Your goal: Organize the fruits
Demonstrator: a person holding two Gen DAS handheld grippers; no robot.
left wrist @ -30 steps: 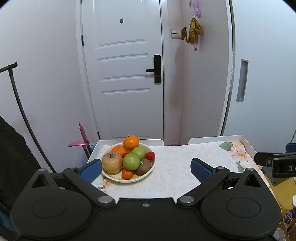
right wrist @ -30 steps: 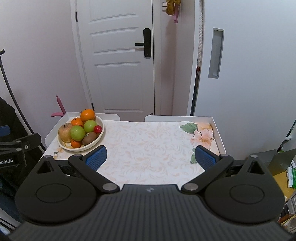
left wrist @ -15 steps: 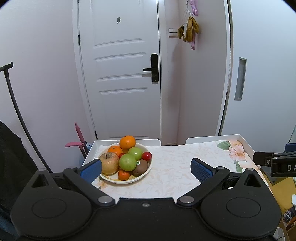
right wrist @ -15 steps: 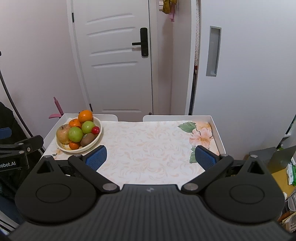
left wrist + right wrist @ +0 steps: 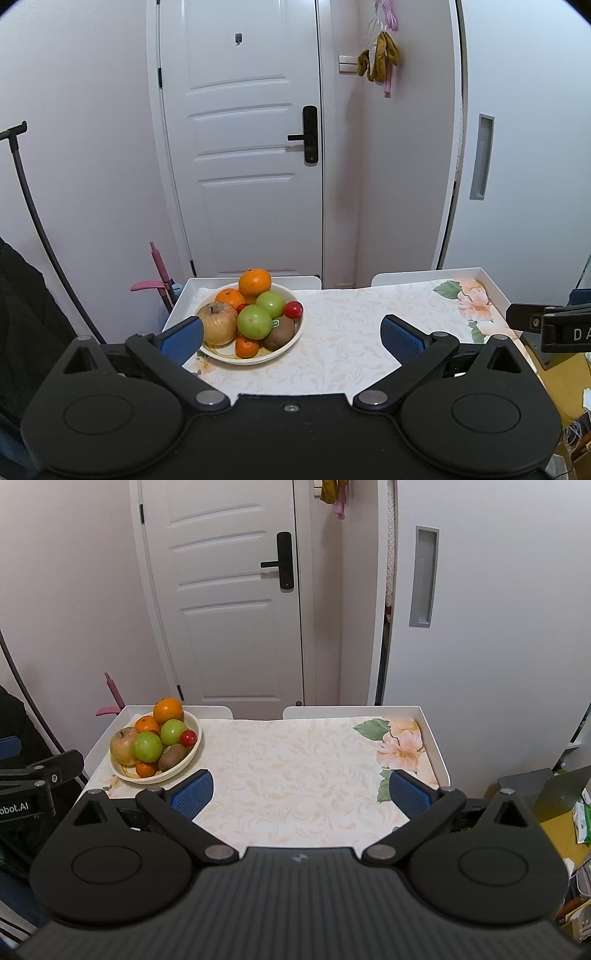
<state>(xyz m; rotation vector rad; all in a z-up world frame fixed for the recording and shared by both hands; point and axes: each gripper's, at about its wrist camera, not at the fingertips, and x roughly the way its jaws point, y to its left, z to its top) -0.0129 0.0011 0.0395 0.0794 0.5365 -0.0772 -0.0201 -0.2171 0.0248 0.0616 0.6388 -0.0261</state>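
1. The round cream bowl [image 5: 295,341] sits at the left end of the white table with a flowery cloth [image 5: 295,768].
2. All the fruit is piled in the bowl: a tan apple [image 5: 218,322], two green apples [image 5: 254,321], three oranges [image 5: 255,282], a brown kiwi [image 5: 279,332] and a small red fruit [image 5: 293,309].
3. The left claw [image 5: 291,334] is spread wide and holds nothing, near the bowl.
4. The right claw [image 5: 301,792] is spread wide too, over bare cloth right of the bowl.
5. This could be fruit all tidied, or fruit waiting to be sorted out.
6. Any grab should take a top fruit gently, so the pile does not roll.

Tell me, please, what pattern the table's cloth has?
The cloth is cream with pale leafy scrolls and a pink flower at one corner; the right wrist view shows it best.
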